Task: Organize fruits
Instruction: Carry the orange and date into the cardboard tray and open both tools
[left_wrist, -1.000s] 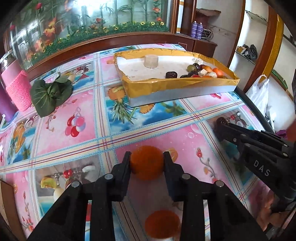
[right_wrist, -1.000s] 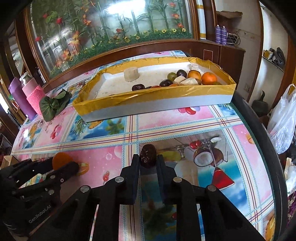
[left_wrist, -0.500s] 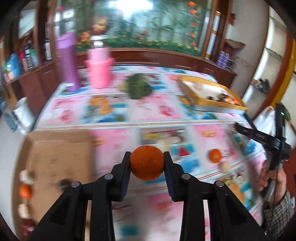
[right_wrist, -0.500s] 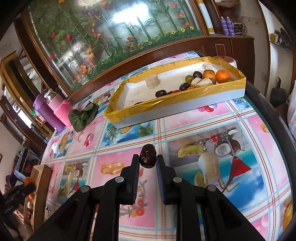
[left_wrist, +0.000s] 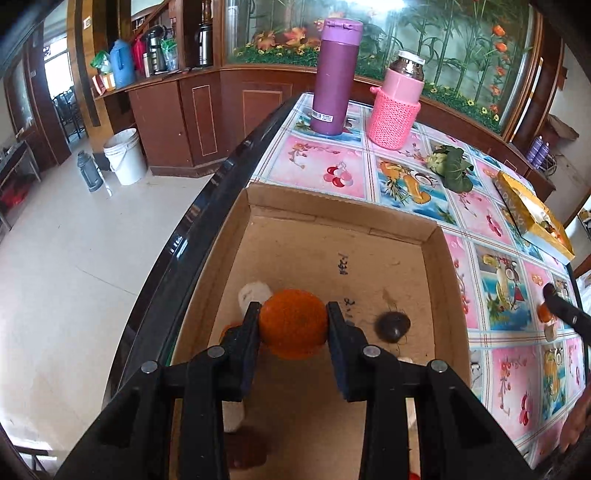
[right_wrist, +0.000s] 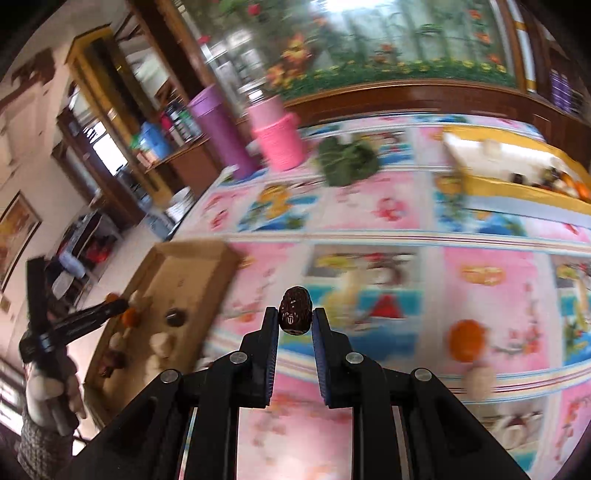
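My left gripper (left_wrist: 293, 325) is shut on an orange (left_wrist: 293, 324) and holds it above the open cardboard box (left_wrist: 439, 273). A dark round fruit (left_wrist: 392, 325) and a white fruit (left_wrist: 253, 292) lie in the box. My right gripper (right_wrist: 294, 317) is shut on a dark red date (right_wrist: 294, 311) above the patterned table. In the right wrist view the cardboard box (right_wrist: 218, 258) lies at the left with several fruits, and the left gripper (right_wrist: 110, 308) reaches over it. Another orange (right_wrist: 466, 340) and a pale fruit (right_wrist: 480, 380) lie on the table.
A purple flask (left_wrist: 334, 75) and a pink-sleeved jar (left_wrist: 397, 101) stand at the table's far end. Green leaves (left_wrist: 452, 168) lie beside them. The gold-rimmed tray (right_wrist: 517, 186) with fruits stands at the far right. The table's dark edge (left_wrist: 207, 206) drops to the floor.
My left gripper has swung left with the orange and now hangs over the cardboard box. My right gripper has turned left with the date, away from the gold tray.
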